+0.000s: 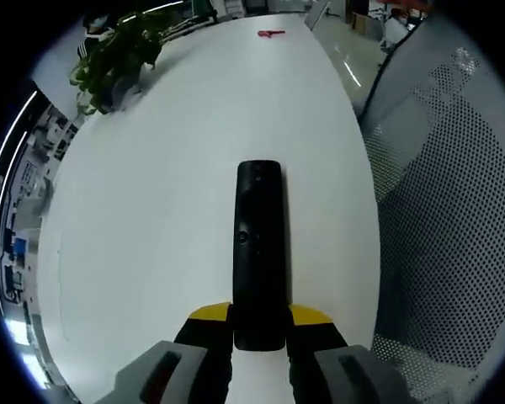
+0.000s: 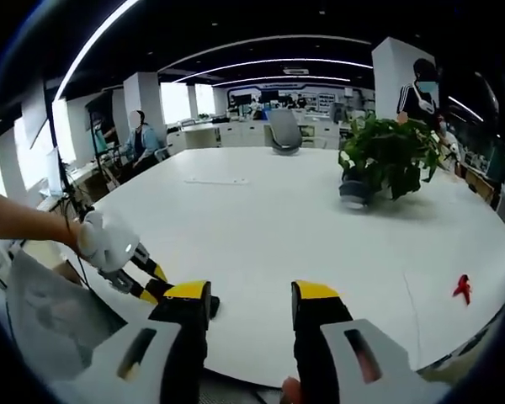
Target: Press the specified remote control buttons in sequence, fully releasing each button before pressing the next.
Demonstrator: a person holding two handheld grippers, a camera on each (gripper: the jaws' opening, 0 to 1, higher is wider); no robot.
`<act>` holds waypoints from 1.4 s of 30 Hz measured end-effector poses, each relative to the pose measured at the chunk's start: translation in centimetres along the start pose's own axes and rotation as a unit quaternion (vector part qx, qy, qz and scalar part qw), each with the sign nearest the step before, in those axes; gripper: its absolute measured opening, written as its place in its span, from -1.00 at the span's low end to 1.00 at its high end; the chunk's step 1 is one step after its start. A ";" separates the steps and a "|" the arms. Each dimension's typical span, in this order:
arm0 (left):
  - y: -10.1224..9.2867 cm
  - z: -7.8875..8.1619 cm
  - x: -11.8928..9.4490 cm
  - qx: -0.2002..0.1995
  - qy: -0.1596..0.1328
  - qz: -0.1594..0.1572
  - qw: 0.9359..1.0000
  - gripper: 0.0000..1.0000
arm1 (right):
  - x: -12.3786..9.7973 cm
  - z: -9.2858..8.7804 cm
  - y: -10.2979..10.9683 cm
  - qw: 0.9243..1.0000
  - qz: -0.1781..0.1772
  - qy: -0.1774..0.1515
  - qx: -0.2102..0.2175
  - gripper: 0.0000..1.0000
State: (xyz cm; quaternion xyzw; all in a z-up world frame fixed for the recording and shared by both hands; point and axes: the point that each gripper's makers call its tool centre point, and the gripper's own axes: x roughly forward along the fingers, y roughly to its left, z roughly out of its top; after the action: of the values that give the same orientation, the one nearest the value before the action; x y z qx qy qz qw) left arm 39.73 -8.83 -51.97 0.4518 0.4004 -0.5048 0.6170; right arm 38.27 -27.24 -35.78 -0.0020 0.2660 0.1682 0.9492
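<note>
While lying on the white table [image 1: 151, 219], black remote [image 1: 258, 252] pinched by left gripper [image 1: 259, 324], right gripper [image 2: 252, 303] spread, holding nothing.

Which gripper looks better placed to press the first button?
Right, probably. The left gripper is shut on the remote control, steadying it on the white table. The right gripper is open and holds nothing, so it seems free to press.

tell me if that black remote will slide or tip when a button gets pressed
Probably stiff: the remote runs straight out past the left gripper. Its near end sits between the jaws, so sliding seems unlikely. It lies flat and long on the smooth white table, so tipping looks unlikely.
</note>
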 end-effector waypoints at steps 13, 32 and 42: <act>-0.2 -0.1 0.0 -0.019 -0.030 0.001 0.999 -0.53 | 2.1 7.3 1.4 0.996 0.072 -0.060 0.008 -0.97; -1.1 0.0 -0.9 -0.027 -0.070 -0.002 0.997 -0.52 | 12.1 4.7 6.6 0.981 0.170 0.074 0.065 -1.00; -2.3 -0.2 -0.9 -0.046 -0.080 -0.030 0.995 -0.52 | 12.4 -4.4 7.9 0.942 0.196 0.258 0.093 -1.00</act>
State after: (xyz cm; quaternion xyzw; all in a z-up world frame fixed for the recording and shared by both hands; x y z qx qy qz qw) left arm 37.35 -8.58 -51.55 0.3683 0.3861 -0.5388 0.6519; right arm 43.46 -16.23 -45.17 0.0953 0.5110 0.3190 0.7925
